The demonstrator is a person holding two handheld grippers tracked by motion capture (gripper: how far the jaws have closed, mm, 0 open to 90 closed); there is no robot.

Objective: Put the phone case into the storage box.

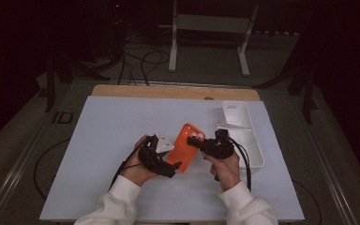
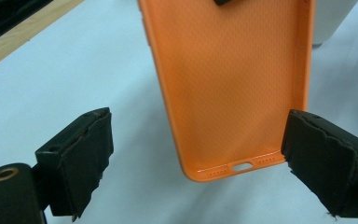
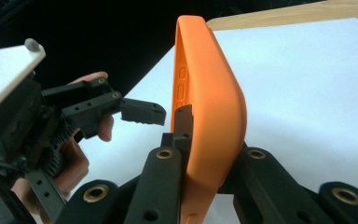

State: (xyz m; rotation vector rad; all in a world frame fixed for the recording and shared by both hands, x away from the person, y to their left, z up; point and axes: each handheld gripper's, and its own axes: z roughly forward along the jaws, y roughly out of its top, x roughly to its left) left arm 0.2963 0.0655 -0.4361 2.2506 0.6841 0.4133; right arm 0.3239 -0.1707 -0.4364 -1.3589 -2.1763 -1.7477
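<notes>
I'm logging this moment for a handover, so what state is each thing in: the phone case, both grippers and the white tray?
Orange phone case: empty, no phone inside, held up off the table.
Right gripper: shut on the phone case's camera end.
Left gripper: open, jaws either side of the case's bottom end, not pressing it.
White tray: on the table, right of the case, a pale item in it.

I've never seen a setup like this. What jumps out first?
The bright orange phone case, held up above the middle of the pale table. The right gripper is clamped on its edge, while the left gripper waits open around its lower end. A white tray sits at the right.
</notes>
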